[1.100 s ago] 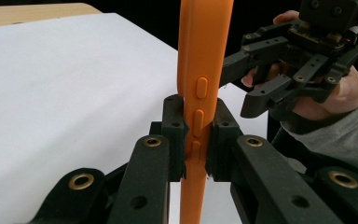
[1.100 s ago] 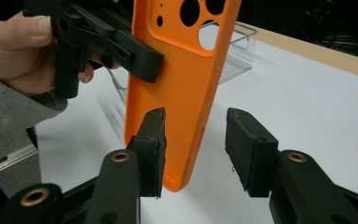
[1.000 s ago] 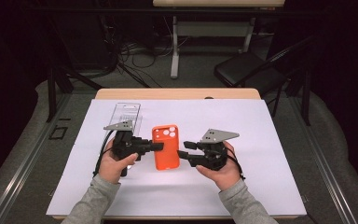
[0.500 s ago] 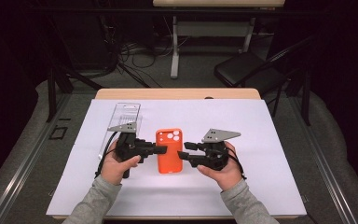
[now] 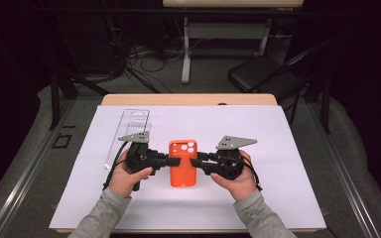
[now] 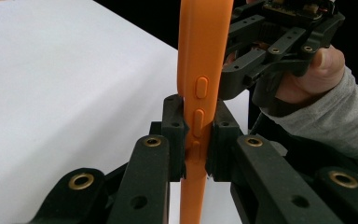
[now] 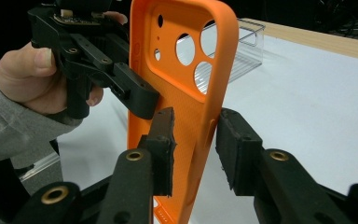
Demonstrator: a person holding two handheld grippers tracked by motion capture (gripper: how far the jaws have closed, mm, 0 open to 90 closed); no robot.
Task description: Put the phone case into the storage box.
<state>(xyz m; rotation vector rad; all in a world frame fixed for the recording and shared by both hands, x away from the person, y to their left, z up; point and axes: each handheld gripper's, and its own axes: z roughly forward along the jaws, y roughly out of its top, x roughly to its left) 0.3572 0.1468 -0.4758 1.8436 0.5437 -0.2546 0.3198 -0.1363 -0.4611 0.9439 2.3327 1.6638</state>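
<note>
An orange phone case (image 5: 182,163) hangs above the white sheet between both grippers. My left gripper (image 5: 171,160) is shut on its left edge. In the left gripper view the pads (image 6: 173,116) clamp the case (image 6: 200,56) just by the side buttons. My right gripper (image 5: 194,161) straddles the opposite edge, and its jaws have just been closing. In the right gripper view its left pad (image 7: 164,140) lies against the inside of the case (image 7: 182,93), while the right pad (image 7: 235,149) stands a little off the outer face. The camera cut-outs are at the case's far end.
A clear plastic box (image 5: 129,134) lies on the white sheet (image 5: 278,148) behind the left hand. The wooden table edge (image 5: 188,99) runs along the back. A black chair (image 5: 263,74) and cables are on the floor beyond.
The case and the left gripper have shifted slightly to the right and nearer. The right gripper's jaws have narrowed around the case's edge.
</note>
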